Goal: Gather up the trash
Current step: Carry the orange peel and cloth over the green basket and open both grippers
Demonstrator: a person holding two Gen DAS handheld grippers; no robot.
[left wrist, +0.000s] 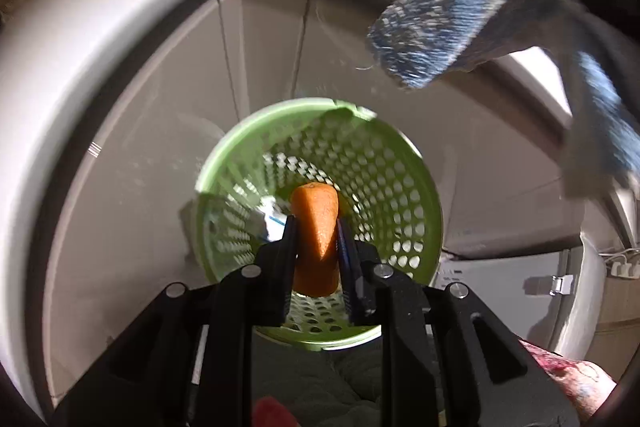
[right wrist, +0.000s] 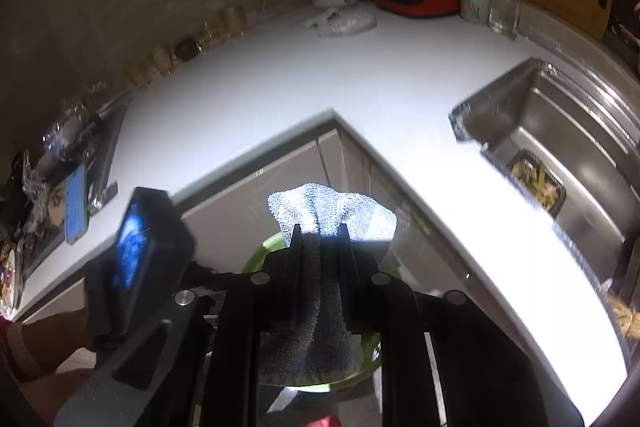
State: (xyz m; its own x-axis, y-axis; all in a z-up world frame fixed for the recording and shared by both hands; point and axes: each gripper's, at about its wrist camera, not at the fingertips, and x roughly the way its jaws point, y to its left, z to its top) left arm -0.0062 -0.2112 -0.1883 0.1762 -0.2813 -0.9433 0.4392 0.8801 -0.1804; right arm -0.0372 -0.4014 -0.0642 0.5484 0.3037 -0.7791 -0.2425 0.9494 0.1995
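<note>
Two items are in the grippers at this moment, and neither has been dropped yet. In the left wrist view, centre frame, the left gripper [left wrist: 316, 227] is clamped on a stub of carrot [left wrist: 314, 227], pointing steeply down at the mouth of a green perforated basket [left wrist: 384, 163] that stands on the floor in the corner of the white counter [left wrist: 80, 27]. Something pale and blue lies inside the basket at centre left; what it is cannot be told. At the upper right of that view hangs the blue-grey cloth [left wrist: 460, 11]. In the right wrist view the right gripper [right wrist: 320, 231] is closed on that cloth [right wrist: 332, 207] at lower centre, with the basket rim [right wrist: 260, 251] just behind it. The carrot looks about ready to release; across the counter, crumpled plastic [right wrist: 344, 21] at upper centre may remain to collect.
</note>
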